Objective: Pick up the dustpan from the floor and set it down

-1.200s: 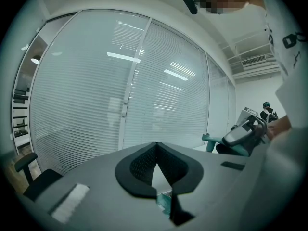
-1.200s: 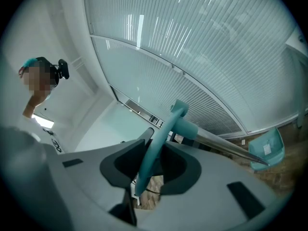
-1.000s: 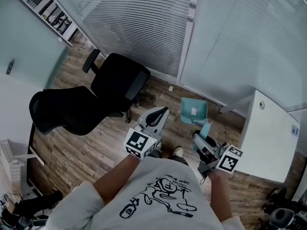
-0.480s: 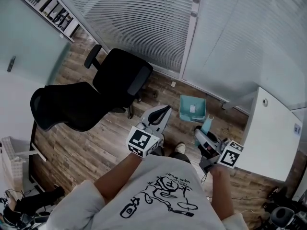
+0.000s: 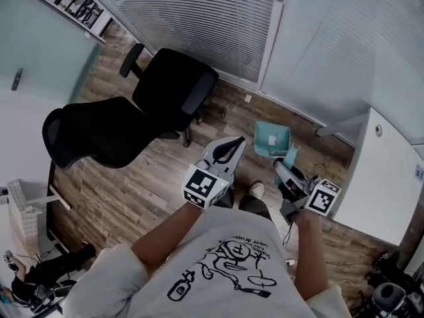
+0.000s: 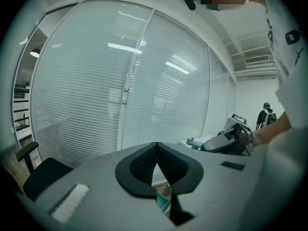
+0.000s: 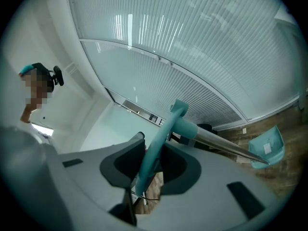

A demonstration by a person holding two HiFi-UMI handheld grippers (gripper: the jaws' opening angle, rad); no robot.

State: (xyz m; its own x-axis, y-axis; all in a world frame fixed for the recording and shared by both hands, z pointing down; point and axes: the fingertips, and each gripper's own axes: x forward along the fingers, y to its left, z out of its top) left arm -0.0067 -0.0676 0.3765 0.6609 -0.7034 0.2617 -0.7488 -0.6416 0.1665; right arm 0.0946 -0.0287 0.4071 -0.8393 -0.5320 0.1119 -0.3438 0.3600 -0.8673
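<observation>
The teal dustpan (image 5: 272, 140) hangs low over the wooden floor on a metal pole (image 7: 224, 146). My right gripper (image 5: 286, 171) is shut on its teal handle (image 7: 150, 160), which stands edge-on between the two dark pads. In the right gripper view the dustpan (image 7: 267, 147) shows far off at the right edge. My left gripper (image 5: 232, 150) is held out beside it to the left. Its pads (image 6: 144, 161) meet at the tips, with nothing between them. The right gripper (image 6: 226, 141) also shows in the left gripper view, off to the right.
Two black office chairs (image 5: 132, 121) stand at the left, close to the left gripper. A glass wall with blinds (image 5: 218, 18) runs behind the dustpan. A white desk (image 5: 384, 177) stands at the right. The person's shoe (image 5: 255, 191) is just below the grippers.
Both grippers have come down a little, the right one still closed on the dustpan handle. The head view has shifted slightly.
</observation>
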